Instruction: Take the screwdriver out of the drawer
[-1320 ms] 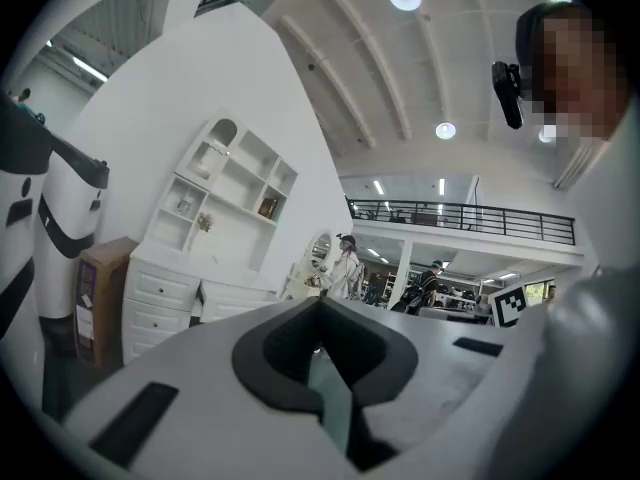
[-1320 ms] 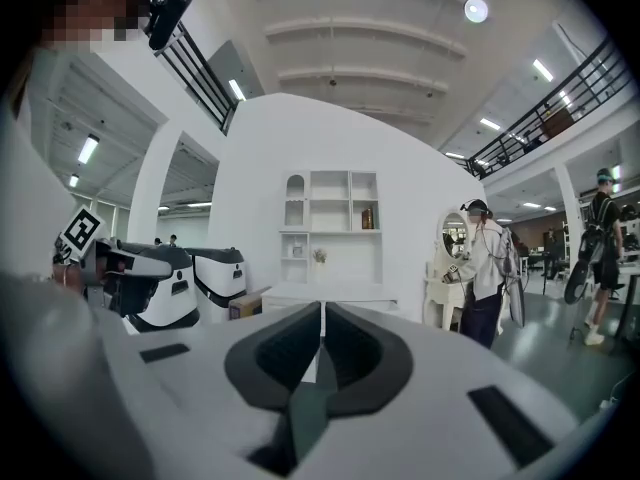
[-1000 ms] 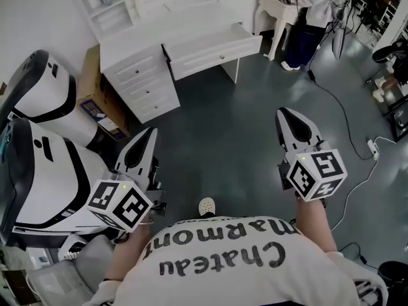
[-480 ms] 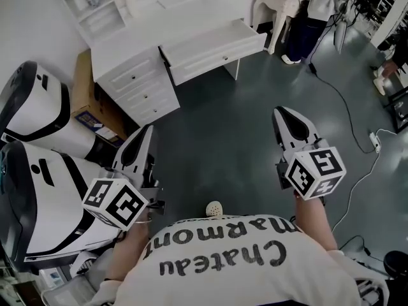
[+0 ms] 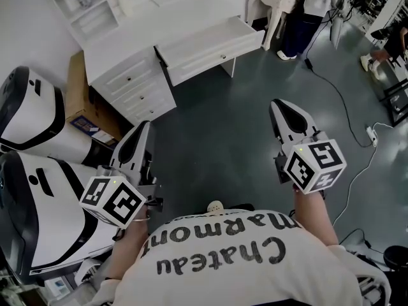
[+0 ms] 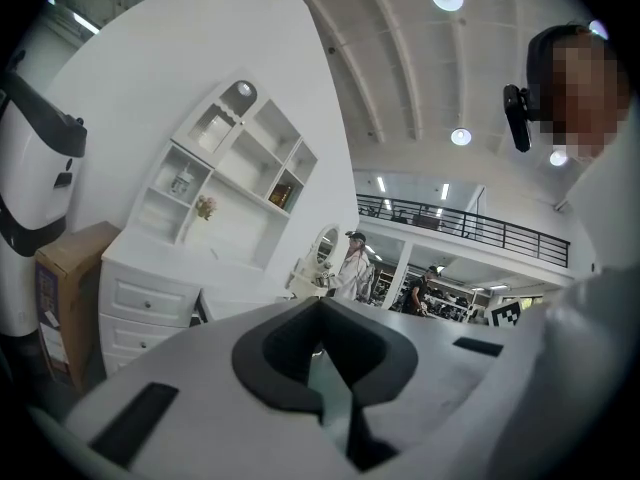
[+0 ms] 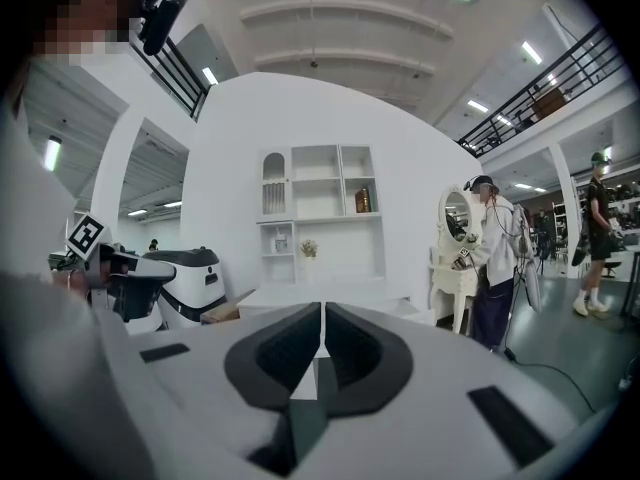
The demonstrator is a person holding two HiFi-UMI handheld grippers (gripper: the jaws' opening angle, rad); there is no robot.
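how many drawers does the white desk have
4: three small drawers stacked at the desk's left end, one wide drawer beside them, pulled out. More could be hidden.

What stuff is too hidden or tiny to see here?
Screwdriver: seen nowhere. The open drawer in the head view is too small to show its inside.
Drawer, left gripper view: mostly hidden behind the left claw.
Shelf ornaments, right gripper view: too small to name.

Black lettering on the person's white T-shirt [image 5: 237, 274] reads "Chateau Marmont", upside down in the head view, "Marmont" on the line above "Chateau"
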